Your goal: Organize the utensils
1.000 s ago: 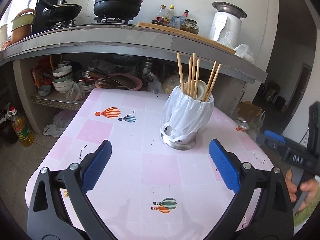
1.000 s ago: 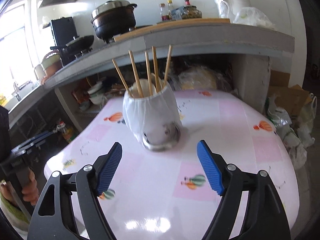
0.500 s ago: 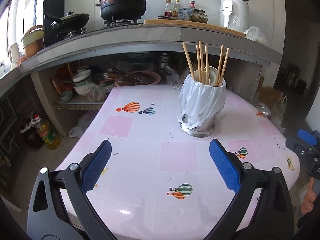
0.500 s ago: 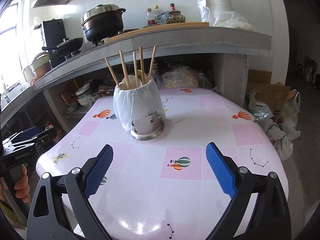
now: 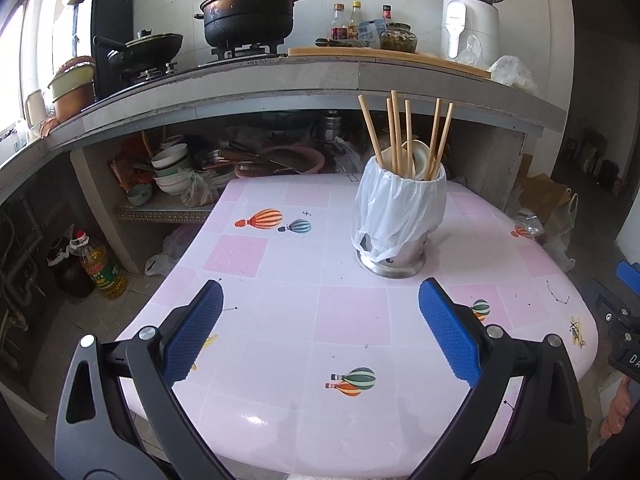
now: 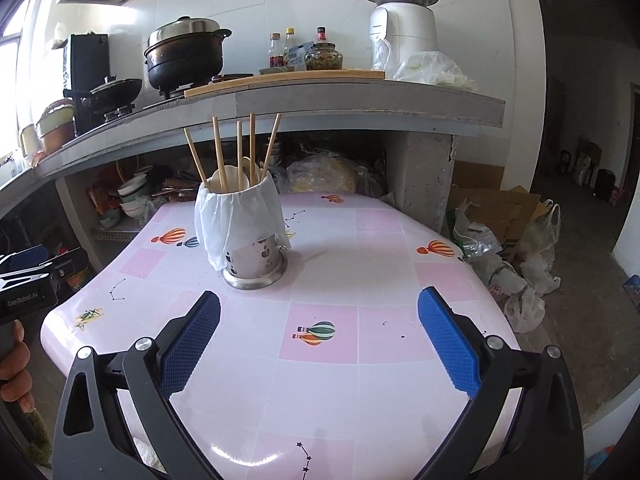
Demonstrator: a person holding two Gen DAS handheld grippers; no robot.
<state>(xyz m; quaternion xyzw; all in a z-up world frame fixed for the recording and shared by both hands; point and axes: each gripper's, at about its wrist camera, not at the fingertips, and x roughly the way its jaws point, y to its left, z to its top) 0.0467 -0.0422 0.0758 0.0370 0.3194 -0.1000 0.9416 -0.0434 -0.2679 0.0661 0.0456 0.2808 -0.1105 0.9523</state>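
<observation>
A metal utensil holder (image 5: 400, 216) (image 6: 244, 220) wrapped in a white plastic bag stands upright on the pink balloon-print table (image 5: 280, 320) (image 6: 360, 240). Several wooden chopsticks (image 5: 394, 132) (image 6: 218, 152) and a white spoon (image 5: 418, 156) (image 6: 226, 178) stick out of it. My left gripper (image 5: 320, 292) hovers open over the table's near side, well short of the holder, with nothing between its blue pads. My right gripper (image 6: 319, 294) is also back from the holder; its jaws are opening wide, with nothing between them.
Behind the table runs a concrete counter (image 5: 280, 80) with a black pot (image 5: 248, 12), a wok, bottles and a white appliance (image 6: 404, 28). Bowls crowd the shelf below (image 5: 172, 168). An oil bottle (image 5: 100, 268) stands on the floor at left, with bags and cardboard (image 6: 508, 232) at right.
Both grippers have drawn back from the holder, which now looks smaller and farther off. The right gripper's jaws have spread wider. The left jaws stay wide apart.
</observation>
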